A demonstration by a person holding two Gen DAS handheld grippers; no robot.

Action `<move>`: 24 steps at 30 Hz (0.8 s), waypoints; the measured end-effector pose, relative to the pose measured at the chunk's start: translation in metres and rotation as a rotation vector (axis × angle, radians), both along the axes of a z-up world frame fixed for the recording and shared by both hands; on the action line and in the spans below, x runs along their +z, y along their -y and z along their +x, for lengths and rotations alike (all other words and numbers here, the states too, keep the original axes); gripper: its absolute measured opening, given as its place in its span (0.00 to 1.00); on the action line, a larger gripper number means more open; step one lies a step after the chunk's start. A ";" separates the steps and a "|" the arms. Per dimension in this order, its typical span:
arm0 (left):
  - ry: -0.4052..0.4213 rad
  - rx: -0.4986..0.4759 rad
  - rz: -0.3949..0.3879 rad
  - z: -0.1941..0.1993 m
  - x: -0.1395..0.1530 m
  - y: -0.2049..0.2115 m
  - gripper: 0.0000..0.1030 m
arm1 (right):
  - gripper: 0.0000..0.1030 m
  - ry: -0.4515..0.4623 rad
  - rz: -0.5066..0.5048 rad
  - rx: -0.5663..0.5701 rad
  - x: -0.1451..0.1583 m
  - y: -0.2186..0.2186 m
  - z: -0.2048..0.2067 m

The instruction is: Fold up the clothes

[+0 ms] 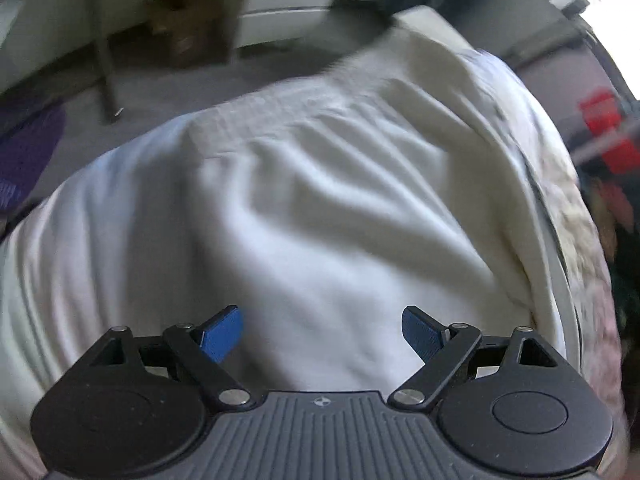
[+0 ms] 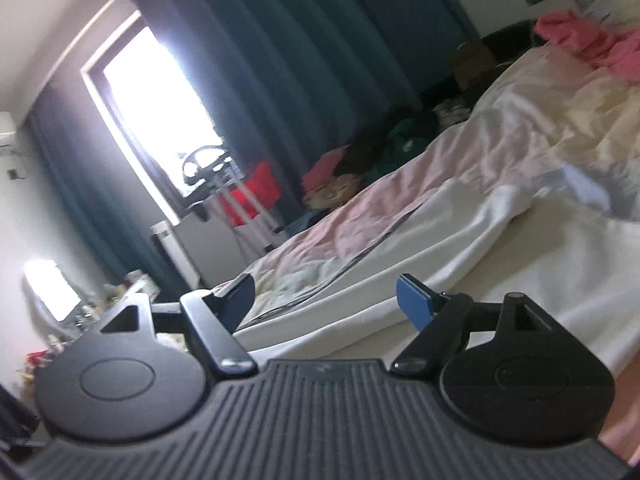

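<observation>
A white garment (image 1: 312,200) lies spread and rippled across a bed, over a pale pink quilt (image 2: 360,216). The left gripper (image 1: 322,334) points steeply down above the cloth, its blue-padded jaws wide apart with nothing between them. The right gripper (image 2: 326,300) sits low and nearly level near the garment's edge, jaws also apart and empty. The step looks like reaching for a fresh hold before a fold. Next, each claw likely needs to settle on an edge or corner and pinch a single layer cleanly.
</observation>
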State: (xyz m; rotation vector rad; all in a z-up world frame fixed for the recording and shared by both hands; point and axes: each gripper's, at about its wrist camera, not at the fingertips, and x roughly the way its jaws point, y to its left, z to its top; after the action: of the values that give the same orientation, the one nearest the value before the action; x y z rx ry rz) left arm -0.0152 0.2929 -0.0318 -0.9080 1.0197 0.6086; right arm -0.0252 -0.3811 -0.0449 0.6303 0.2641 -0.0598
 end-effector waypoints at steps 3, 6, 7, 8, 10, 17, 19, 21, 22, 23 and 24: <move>-0.048 0.081 -0.031 -0.010 -0.012 -0.009 0.86 | 0.78 -0.041 0.009 -0.026 -0.005 0.008 0.000; -0.053 0.095 -0.064 -0.010 -0.021 -0.015 0.86 | 0.78 -0.072 0.037 -0.024 -0.011 0.015 0.005; -0.053 0.087 -0.054 -0.008 -0.023 -0.017 0.88 | 0.78 -0.085 0.040 -0.017 -0.014 0.015 0.007; -0.064 0.081 -0.034 -0.003 -0.025 -0.019 0.90 | 0.78 -0.097 0.040 -0.011 -0.016 0.015 0.010; -0.094 0.083 -0.014 0.003 -0.030 -0.018 0.90 | 0.78 -0.133 0.018 -0.013 -0.019 0.013 0.013; -0.065 0.074 0.088 0.023 -0.028 -0.003 0.90 | 0.78 -0.182 0.027 -0.019 -0.024 0.010 0.016; 0.001 0.069 0.130 0.020 -0.017 0.002 0.84 | 0.78 -0.190 0.020 -0.032 -0.024 0.010 0.016; 0.117 0.082 0.168 0.011 -0.003 0.005 0.78 | 0.78 -0.205 0.027 -0.047 -0.026 0.012 0.018; 0.180 0.090 0.193 0.005 0.005 0.007 0.77 | 0.78 -0.210 0.041 -0.050 -0.028 0.013 0.018; 0.235 0.096 0.226 -0.001 0.013 0.012 0.77 | 0.78 -0.214 0.051 -0.052 -0.029 0.014 0.018; 0.291 0.102 0.259 -0.007 0.021 0.016 0.79 | 0.78 -0.218 0.059 -0.054 -0.031 0.016 0.018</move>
State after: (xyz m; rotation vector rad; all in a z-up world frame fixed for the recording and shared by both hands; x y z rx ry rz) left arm -0.0219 0.2767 -0.0104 -0.7941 0.6203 0.6555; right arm -0.0072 -0.3967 -0.0756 0.6902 0.4608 -0.1742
